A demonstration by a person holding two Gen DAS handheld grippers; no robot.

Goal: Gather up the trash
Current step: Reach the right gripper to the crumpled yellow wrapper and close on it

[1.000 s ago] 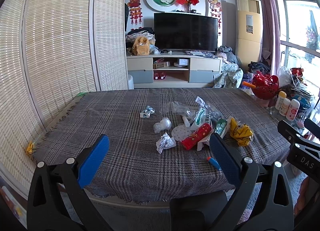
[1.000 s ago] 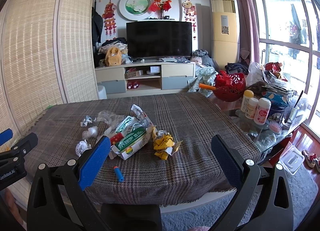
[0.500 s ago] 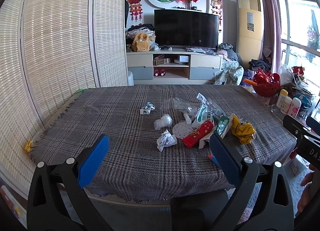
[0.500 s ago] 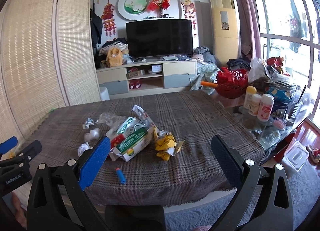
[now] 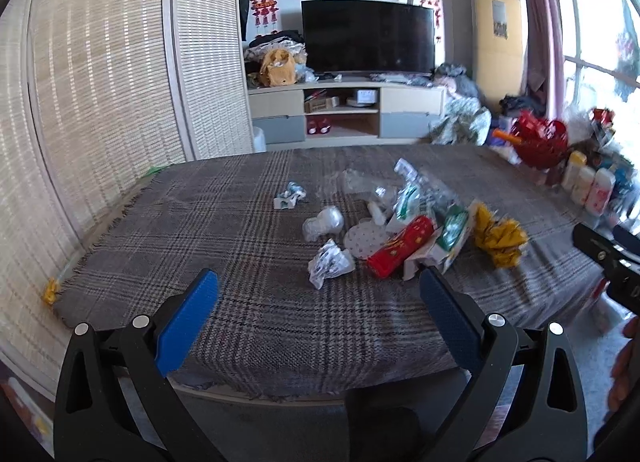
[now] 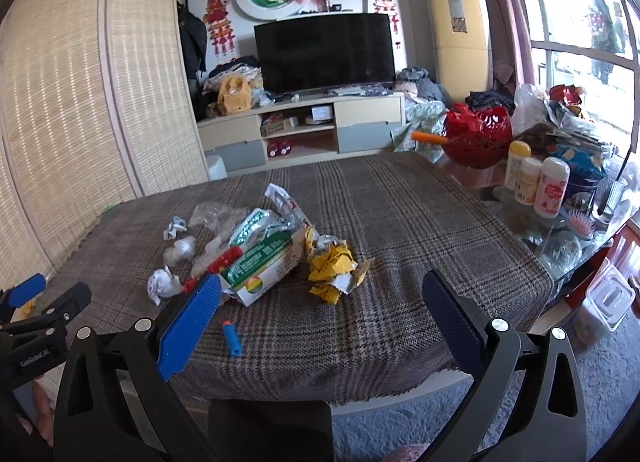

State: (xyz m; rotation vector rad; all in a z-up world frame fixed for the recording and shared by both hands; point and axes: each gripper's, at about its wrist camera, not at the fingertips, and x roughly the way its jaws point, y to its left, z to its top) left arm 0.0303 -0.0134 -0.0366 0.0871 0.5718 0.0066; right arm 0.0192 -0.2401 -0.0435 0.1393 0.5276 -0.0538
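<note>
Left gripper (image 5: 318, 290) and right gripper (image 6: 322, 290) both spread wide, nothing held, hovering off the near edge of the plaid table (image 6: 420, 214). Trash pile (image 6: 256, 250) sits mid-table: green box (image 6: 260, 270), yellow wrapper (image 6: 332, 266) just right of it, blue cap (image 6: 232, 338) nearer the edge.

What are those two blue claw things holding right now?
Nothing. The left gripper and right gripper have jaws wide open, short of the trash pile.

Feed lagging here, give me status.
Left gripper open, empty. Right gripper open, empty. Trash pile untouched on table. Nothing blocking.
</note>
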